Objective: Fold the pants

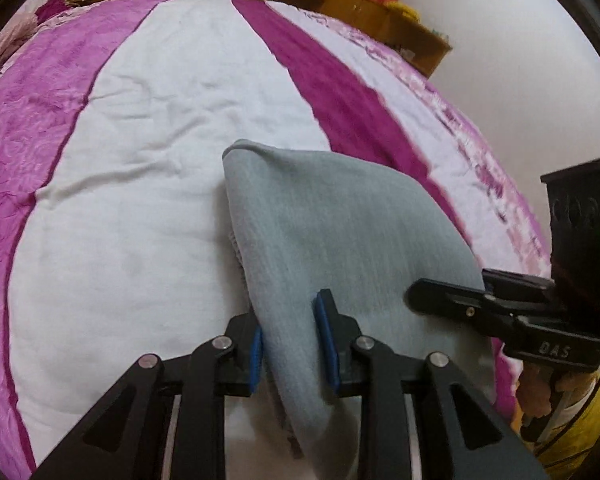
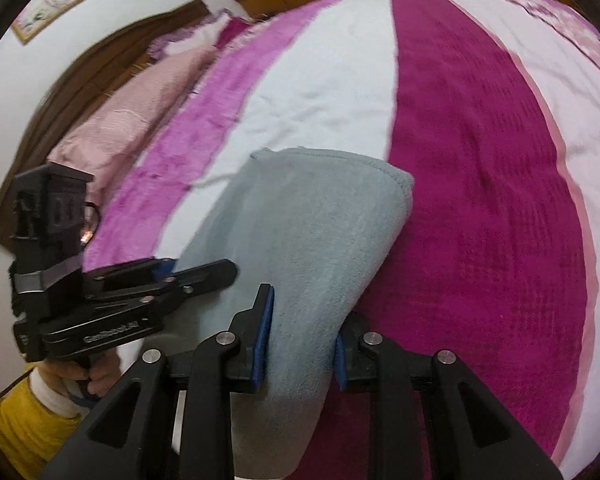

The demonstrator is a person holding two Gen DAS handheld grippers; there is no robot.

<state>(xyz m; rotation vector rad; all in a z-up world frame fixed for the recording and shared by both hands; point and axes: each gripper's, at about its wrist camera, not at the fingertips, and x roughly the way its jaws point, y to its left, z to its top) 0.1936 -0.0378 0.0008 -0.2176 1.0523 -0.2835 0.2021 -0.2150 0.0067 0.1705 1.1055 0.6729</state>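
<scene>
Both grippers are holding one bundle, the folded grey-blue knit pants (image 1: 332,232), above a bed spread (image 1: 132,208) striped in white, pink and magenta.

Left gripper (image 1: 290,340): blue-padded jaws are closing on a thick fold of the cloth near its left edge; the pads are pressing fabric from both sides, and the jaws have not fully met because of the bulk between them.

Right gripper (image 2: 302,344): likewise clamping a fold, the cloth bunching between its blue pads (image 2: 265,328).

The pants are hanging and draping forward from the two grips, the rounded far fold (image 2: 340,168) lying over the white and magenta stripes. Whether that far end is touching the spread, cannot tell.

A hand in a white cuff and yellow sleeve (image 2: 24,420) is showing under the left tool.

Risks, as judged:
- Layers are thick; inner layers may be slipping out while only the outer one is being held, which would undo the fold.
- Hands lowering unevenly could be skewing the edges.
- The plush spread may be dragging the far fold and wrinkling it.
</scene>
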